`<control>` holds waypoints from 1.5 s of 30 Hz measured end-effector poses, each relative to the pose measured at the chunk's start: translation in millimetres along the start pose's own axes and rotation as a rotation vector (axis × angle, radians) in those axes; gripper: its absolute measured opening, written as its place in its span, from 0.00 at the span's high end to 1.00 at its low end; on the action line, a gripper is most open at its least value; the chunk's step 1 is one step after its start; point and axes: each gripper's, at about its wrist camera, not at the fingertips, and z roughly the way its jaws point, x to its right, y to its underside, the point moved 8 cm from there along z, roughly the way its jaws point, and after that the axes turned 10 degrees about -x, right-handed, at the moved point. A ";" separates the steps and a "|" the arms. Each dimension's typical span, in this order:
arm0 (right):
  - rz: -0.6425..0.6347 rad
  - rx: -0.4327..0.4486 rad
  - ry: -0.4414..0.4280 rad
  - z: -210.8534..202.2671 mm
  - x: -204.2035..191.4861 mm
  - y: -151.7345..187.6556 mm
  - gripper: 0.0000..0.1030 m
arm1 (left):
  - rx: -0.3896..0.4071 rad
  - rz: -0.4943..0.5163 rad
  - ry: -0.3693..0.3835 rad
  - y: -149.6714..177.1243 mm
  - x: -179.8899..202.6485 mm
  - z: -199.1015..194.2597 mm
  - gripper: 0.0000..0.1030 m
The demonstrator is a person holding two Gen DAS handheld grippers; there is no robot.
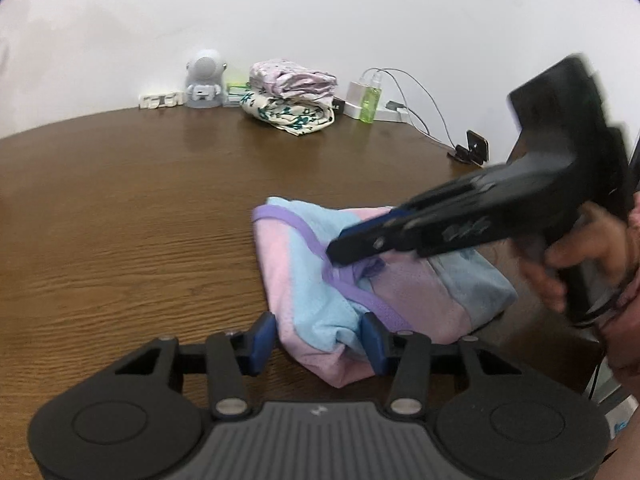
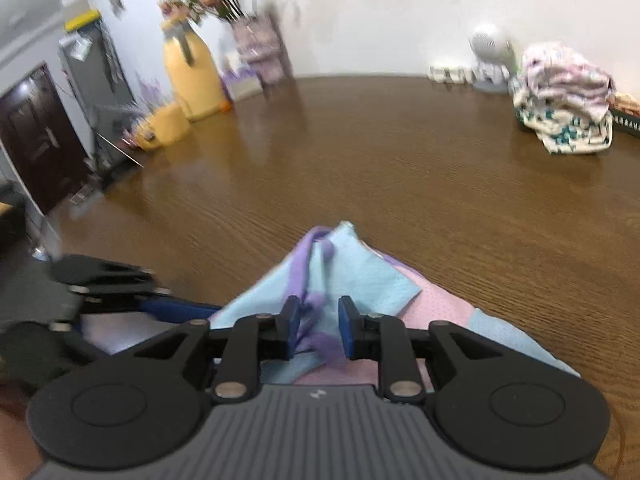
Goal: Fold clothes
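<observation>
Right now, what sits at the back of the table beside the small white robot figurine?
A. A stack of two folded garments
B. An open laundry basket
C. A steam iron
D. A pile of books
A: in the left wrist view, two folded garments lie stacked, a pale lilac one on a cream one with teal print, just right of the figurine.

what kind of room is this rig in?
Probably a home living or dining room: a brown wood-grain table against a white wall, a yellow vase of pink flowers, a dark brown door, and folded floral clothes stacked at the back.
</observation>
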 end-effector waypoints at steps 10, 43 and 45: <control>-0.117 -0.115 -0.083 -3.8 -47.8 37.4 0.64 | 0.015 0.063 0.000 3.9 5.8 -18.0 0.54; -0.108 0.015 0.082 -29.4 -33.8 0.2 0.66 | -0.026 0.402 -0.274 14.6 34.7 1.7 0.80; -0.112 0.004 0.103 -12.9 -30.2 -3.0 0.67 | -0.027 0.437 -0.295 15.6 38.5 2.6 0.80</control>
